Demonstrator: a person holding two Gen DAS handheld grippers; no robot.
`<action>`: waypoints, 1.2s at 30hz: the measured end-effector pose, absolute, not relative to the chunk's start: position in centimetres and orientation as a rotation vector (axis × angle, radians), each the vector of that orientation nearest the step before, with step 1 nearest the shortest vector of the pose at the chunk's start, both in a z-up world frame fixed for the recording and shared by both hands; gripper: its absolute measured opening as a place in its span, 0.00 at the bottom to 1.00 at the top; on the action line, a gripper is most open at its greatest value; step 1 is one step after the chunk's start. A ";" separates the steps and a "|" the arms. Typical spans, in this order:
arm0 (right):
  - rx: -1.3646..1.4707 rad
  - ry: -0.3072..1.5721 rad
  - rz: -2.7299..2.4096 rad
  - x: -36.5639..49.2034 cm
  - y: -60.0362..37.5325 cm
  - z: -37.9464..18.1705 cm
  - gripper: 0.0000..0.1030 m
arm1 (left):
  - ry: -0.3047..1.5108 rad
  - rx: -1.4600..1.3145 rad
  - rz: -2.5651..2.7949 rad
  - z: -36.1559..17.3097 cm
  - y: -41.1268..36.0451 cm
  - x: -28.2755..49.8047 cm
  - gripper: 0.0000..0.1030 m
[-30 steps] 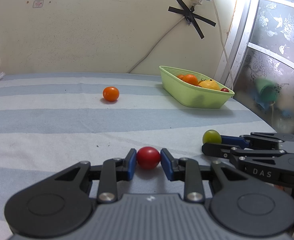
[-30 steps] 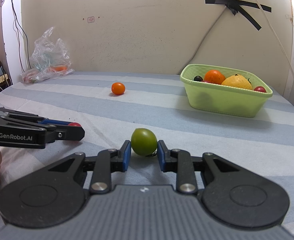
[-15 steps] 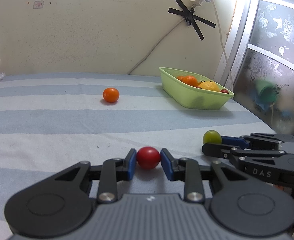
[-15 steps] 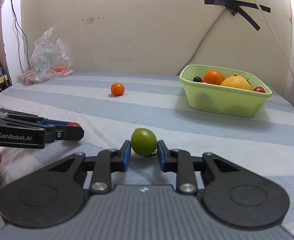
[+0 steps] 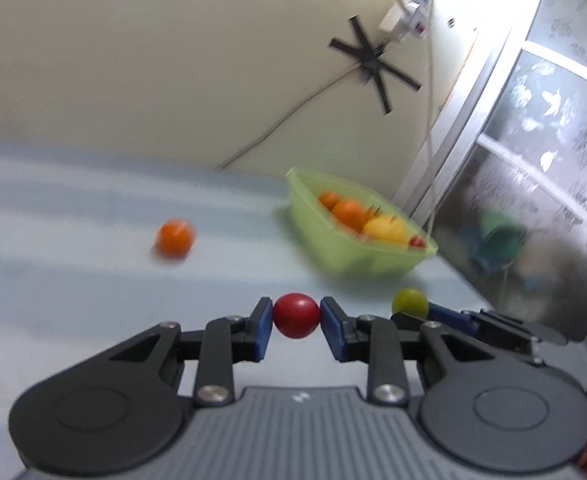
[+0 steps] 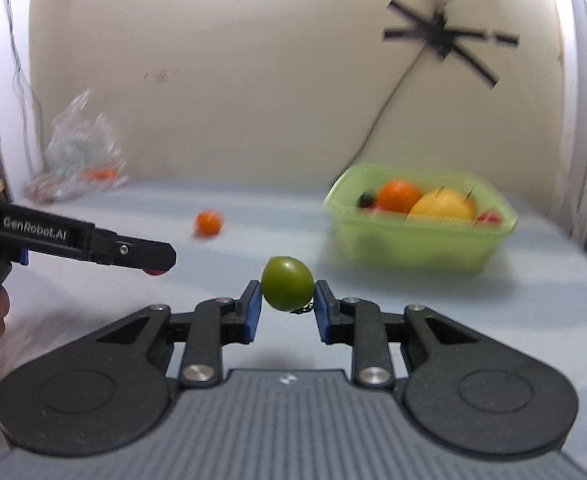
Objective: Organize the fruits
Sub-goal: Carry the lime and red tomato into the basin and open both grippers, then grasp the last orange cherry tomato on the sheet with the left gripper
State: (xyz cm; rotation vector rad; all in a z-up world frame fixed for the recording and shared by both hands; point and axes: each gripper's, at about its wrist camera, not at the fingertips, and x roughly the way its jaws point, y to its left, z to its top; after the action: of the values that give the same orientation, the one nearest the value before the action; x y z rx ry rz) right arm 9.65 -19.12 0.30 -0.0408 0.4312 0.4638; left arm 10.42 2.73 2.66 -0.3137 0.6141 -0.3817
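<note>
My left gripper (image 5: 296, 320) is shut on a small red fruit (image 5: 296, 314) and holds it above the striped cloth. My right gripper (image 6: 286, 299) is shut on a green fruit (image 6: 287, 289), also lifted; the green fruit shows in the left wrist view (image 5: 409, 302) too. A light green basket (image 5: 333, 240) with oranges, a yellow fruit and small red ones stands ahead to the right; in the right wrist view the basket (image 6: 413, 242) sits ahead right. A loose orange fruit (image 5: 174, 237) lies on the cloth, also in the right wrist view (image 6: 208, 222).
A clear plastic bag (image 6: 75, 156) with fruit lies at the far left by the wall. A frosted glass panel (image 5: 541, 160) borders the table on the right. A taped cable (image 5: 369, 56) runs down the back wall. The views are motion-blurred.
Both grippers have risen off the cloth with their fruits still held and moved forward toward the basket, which looks larger and lower in view.
</note>
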 end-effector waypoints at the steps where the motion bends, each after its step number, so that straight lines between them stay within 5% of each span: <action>1: -0.032 0.411 0.455 10.1 -19.5 0.7 0.30 | 0.605 -0.308 -0.395 3.2 2.1 11.4 0.26; 13: -0.055 0.335 0.307 18.5 -20.9 1.0 0.31 | 0.676 -0.275 -0.494 3.6 -4.7 25.3 0.26; 16: -0.051 0.337 0.297 18.7 -21.4 0.1 0.42 | 0.688 -0.254 -0.489 3.0 -5.6 26.3 0.28; 29: 0.107 0.224 0.270 16.2 -23.7 1.5 0.44 | 0.514 -0.364 -0.342 7.5 3.4 20.2 0.34; 36: 0.068 0.292 0.475 13.8 -19.5 2.0 0.44 | 0.562 -0.406 -0.133 4.7 10.5 16.2 0.35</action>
State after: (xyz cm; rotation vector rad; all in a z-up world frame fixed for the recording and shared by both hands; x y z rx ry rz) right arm 13.80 -19.48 2.01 0.0681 0.2918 0.4747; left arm 16.23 10.46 4.72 -0.4059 0.5624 -0.1328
